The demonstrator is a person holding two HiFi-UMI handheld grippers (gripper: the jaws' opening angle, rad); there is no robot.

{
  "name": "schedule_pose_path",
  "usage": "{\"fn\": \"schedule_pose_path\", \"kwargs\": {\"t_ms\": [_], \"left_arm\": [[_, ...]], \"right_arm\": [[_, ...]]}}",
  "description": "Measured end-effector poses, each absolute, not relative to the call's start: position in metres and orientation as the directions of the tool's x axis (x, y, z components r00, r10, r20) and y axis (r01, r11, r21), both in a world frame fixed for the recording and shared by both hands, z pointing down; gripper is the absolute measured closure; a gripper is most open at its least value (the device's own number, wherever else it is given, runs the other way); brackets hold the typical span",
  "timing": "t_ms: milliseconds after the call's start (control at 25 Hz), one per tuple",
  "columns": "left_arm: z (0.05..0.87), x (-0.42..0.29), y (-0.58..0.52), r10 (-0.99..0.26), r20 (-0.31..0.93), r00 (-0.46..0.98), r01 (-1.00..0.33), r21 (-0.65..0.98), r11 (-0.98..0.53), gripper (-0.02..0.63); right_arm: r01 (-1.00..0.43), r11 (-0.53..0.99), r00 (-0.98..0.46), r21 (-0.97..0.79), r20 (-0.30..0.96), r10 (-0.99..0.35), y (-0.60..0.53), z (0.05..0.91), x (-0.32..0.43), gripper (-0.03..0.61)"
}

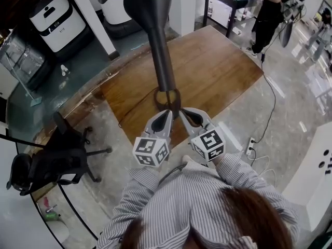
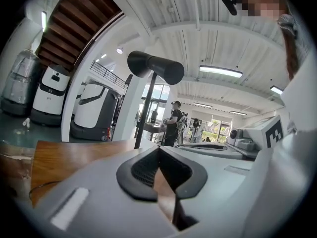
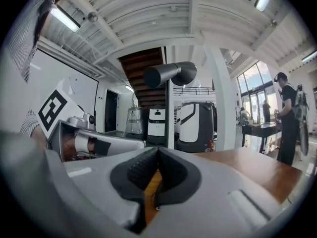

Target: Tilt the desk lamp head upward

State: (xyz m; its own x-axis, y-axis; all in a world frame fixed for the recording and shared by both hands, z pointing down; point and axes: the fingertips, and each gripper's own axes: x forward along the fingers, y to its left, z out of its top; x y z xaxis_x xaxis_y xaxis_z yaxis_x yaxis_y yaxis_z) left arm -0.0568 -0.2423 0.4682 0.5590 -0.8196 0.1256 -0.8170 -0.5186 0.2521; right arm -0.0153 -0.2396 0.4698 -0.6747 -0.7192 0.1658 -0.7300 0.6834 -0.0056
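The black desk lamp stands on the wooden table (image 1: 223, 71). Its dark head (image 1: 148, 4) is close under the head camera, and its pole (image 1: 162, 56) runs down to a base (image 1: 167, 98) near the table's front edge. My left gripper (image 1: 168, 113) and right gripper (image 1: 182, 113) sit side by side just short of the base, both shut with nothing between the jaws. In the left gripper view the lamp head (image 2: 156, 67) is level, well above and beyond the shut gripper (image 2: 158, 150). The right gripper view shows the same head (image 3: 171, 74) above its shut gripper (image 3: 157, 155).
A black office chair (image 1: 57, 157) stands on the floor at the left. White floor-cleaning machines (image 1: 52, 17) line the far wall. A person (image 1: 270, 14) stands at a dark desk at the back right. A power strip (image 1: 250, 145) with its cable lies on the floor at the right.
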Motion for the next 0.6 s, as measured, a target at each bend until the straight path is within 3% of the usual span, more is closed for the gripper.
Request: {"fn": "schedule_pose_path", "kwargs": {"t_ms": [600], "left_arm": [[0.4721, -0.0516, -0.2357, -0.809, 0.150, 0.568, -0.813, 0.261, -0.521, 0.611]], "right_arm": [[-0.718, 0.696, -0.687, 0.003, 0.163, -0.708, -0.2357, 0.4679, -0.0142, 0.577]]}}
